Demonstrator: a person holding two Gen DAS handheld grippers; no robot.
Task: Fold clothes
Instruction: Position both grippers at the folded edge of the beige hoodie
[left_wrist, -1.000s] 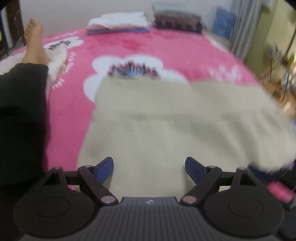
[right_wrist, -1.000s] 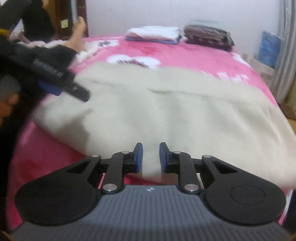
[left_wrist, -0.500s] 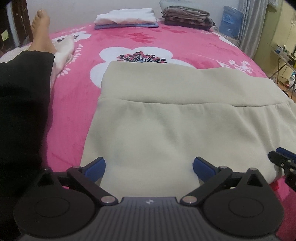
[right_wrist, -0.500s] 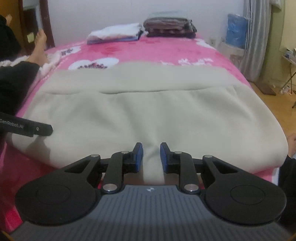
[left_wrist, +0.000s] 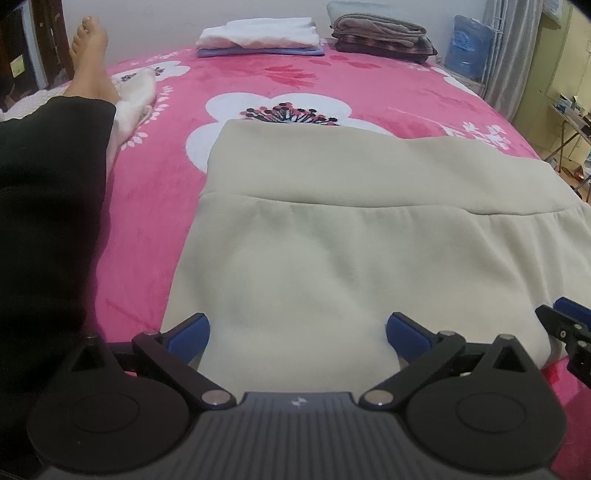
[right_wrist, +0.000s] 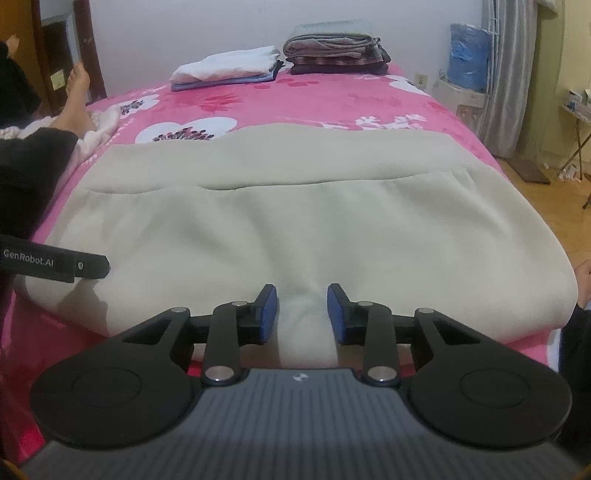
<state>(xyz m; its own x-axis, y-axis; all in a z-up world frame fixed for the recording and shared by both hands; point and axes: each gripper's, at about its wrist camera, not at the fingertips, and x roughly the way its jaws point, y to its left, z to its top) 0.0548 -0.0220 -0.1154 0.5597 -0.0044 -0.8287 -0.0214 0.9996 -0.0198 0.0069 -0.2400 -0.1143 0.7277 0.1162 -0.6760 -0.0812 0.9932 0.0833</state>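
Observation:
A beige fleece garment (left_wrist: 332, 240) lies folded across a pink flowered blanket (left_wrist: 147, 221), with a fold line running across its far part. My left gripper (left_wrist: 297, 328) stands wide open over the garment's near left edge, its pads clear of the cloth. In the right wrist view the garment (right_wrist: 295, 221) fills the middle. My right gripper (right_wrist: 302, 314) is at the near edge; its jaws are opening, and a raised ridge of cloth stands between the pads without being pressed. The right gripper's fingertip (left_wrist: 569, 325) shows at the left view's right edge.
Two folded stacks sit at the bed's far end: white and blue clothes (left_wrist: 258, 37) and grey-brown ones (left_wrist: 380, 37). A person's leg in black trousers (left_wrist: 48, 184) and bare foot (left_wrist: 90, 55) lie along the left. A blue water jug (right_wrist: 467, 55) and curtain stand at the right.
The garment has settled flat after moving. My left jaws spread a little wider. My right jaws, pinched on the cloth ridge before, have parted from it.

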